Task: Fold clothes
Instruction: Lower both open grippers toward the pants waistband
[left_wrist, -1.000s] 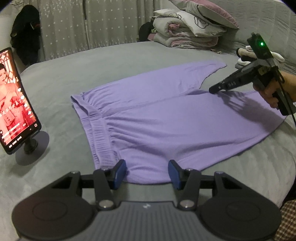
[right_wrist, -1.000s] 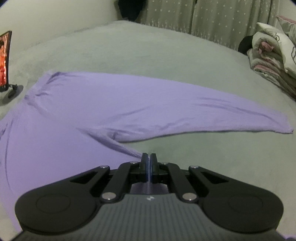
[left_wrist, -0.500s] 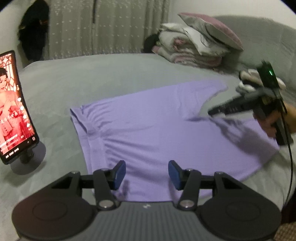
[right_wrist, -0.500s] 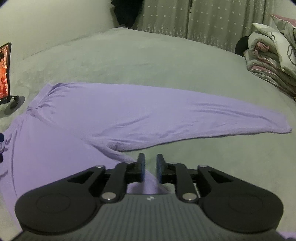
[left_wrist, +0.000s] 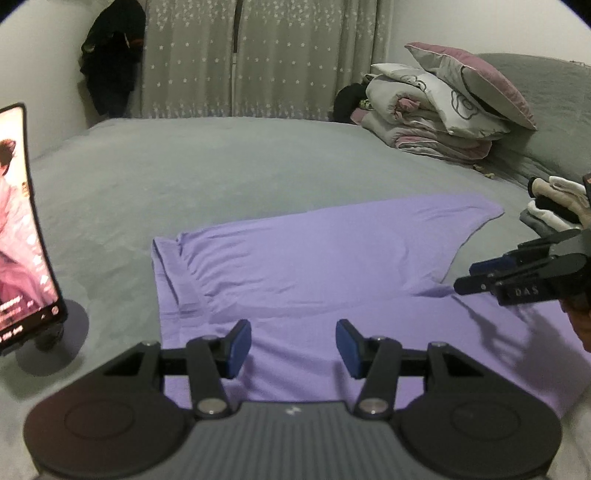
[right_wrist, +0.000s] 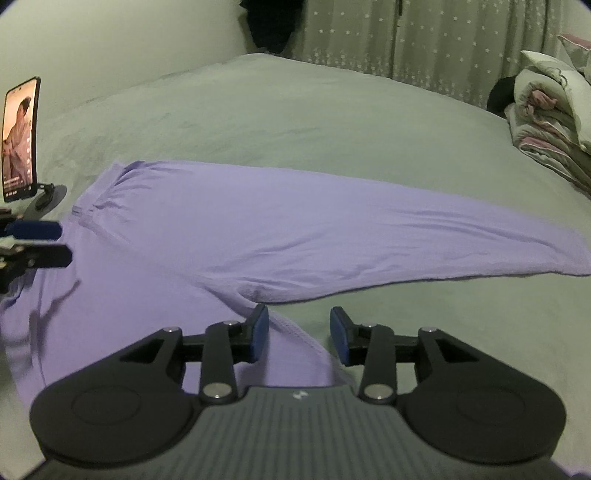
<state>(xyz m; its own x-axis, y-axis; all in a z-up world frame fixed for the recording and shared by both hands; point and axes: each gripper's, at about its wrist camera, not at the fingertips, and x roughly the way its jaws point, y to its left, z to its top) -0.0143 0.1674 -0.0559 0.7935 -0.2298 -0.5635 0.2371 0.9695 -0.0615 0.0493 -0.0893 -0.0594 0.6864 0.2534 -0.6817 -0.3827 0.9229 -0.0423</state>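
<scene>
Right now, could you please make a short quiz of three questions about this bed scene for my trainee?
1. True or false: the purple trousers lie spread flat on the grey bed.
2. On which side of the right wrist view does the phone on its stand appear? A) left B) right
3. Fill in: the left tool holds ____ between its pads.

Key: 1 true. 2 A. 3 nothing. The right tool is opening, and nothing is pinched there either.

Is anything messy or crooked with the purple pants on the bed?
Not really. The purple pants lie flat on the grey bed, legs splayed in a V, not yet folded. Only the waistband is a bit bunched. Nothing is spilled or torn.
</scene>
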